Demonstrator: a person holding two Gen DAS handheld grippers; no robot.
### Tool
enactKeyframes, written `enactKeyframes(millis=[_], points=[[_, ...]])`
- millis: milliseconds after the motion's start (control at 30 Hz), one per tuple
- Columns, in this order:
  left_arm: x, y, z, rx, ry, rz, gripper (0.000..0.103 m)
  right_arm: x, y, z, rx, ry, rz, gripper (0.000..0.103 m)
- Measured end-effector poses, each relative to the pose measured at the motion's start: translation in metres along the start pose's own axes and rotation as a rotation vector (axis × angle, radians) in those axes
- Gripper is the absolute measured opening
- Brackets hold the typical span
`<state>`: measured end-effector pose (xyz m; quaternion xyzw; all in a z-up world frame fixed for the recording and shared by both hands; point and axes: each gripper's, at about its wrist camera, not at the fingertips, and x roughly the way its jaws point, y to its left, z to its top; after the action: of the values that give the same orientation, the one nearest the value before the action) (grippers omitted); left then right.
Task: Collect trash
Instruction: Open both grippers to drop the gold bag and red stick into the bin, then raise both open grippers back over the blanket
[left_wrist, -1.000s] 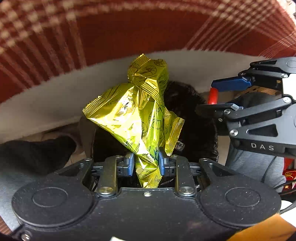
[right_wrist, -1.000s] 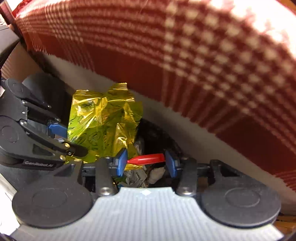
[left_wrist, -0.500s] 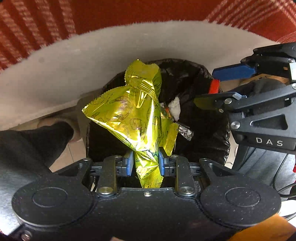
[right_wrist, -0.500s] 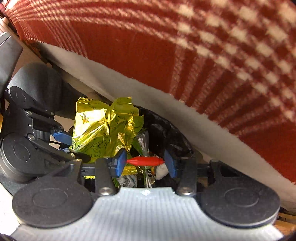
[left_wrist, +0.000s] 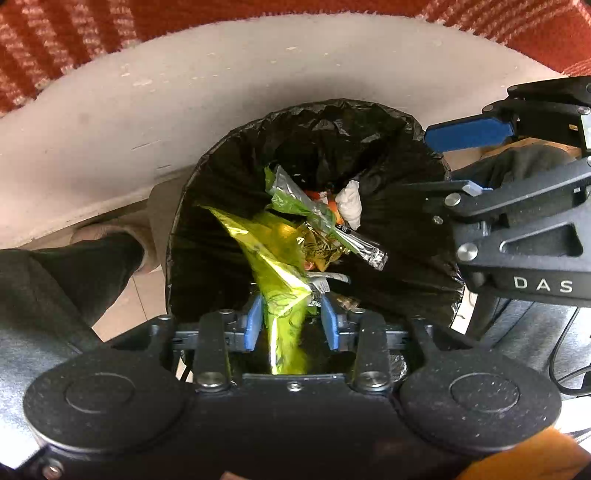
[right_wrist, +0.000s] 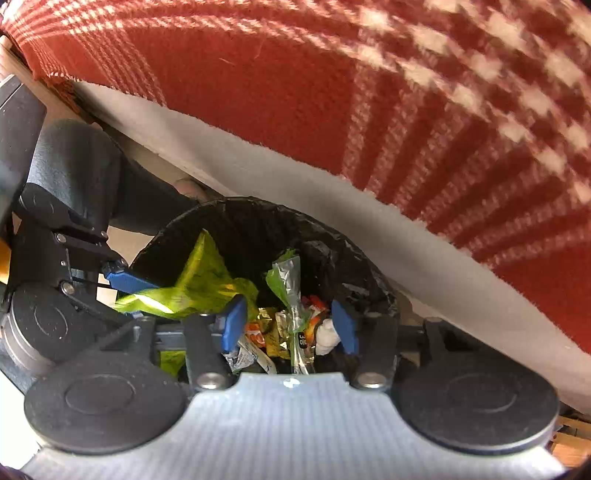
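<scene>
Both grippers point steeply down over the black-lined trash bin (left_wrist: 369, 122) at frame centre. The left gripper (left_wrist: 291, 325) has just been opening; the yellow wrapper (left_wrist: 273, 258) hangs loose between its spread jaws. The right gripper (right_wrist: 290, 325) has just been opening and stands empty; its earlier red piece is gone.

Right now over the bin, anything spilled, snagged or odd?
Nothing spilled. The yellow-green wrapper hangs between the left tool's pads, which have just been opening and no longer pinch it; it is blurred, apparently dropping into the black-lined bin. The right tool is open and empty.
</scene>
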<state>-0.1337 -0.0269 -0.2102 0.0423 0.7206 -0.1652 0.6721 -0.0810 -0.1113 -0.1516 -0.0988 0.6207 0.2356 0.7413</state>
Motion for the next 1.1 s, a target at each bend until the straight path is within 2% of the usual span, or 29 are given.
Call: enactKeyframes(millis=[167, 700, 933, 1100], points=[[0.0, -0.001, 0.0, 0.002, 0.007, 0.005, 0.04, 0.006, 0.0, -0.003, 0.002, -0.002, 0.002, 0.072], [-0.01, -0.002, -0.002, 0.004, -0.017, 0.003, 0.043, -0.006, 0.001, -0.006, -0.003, -0.014, -0.001, 0.074], [-0.021, -0.008, -0.005, 0.021, -0.055, 0.011, 0.044, -0.014, 0.005, -0.009, -0.007, -0.031, -0.006, 0.075], [-0.039, -0.014, -0.009, 0.043, -0.115, 0.009, 0.044, -0.024, 0.006, -0.01, -0.016, -0.057, -0.018, 0.076]])
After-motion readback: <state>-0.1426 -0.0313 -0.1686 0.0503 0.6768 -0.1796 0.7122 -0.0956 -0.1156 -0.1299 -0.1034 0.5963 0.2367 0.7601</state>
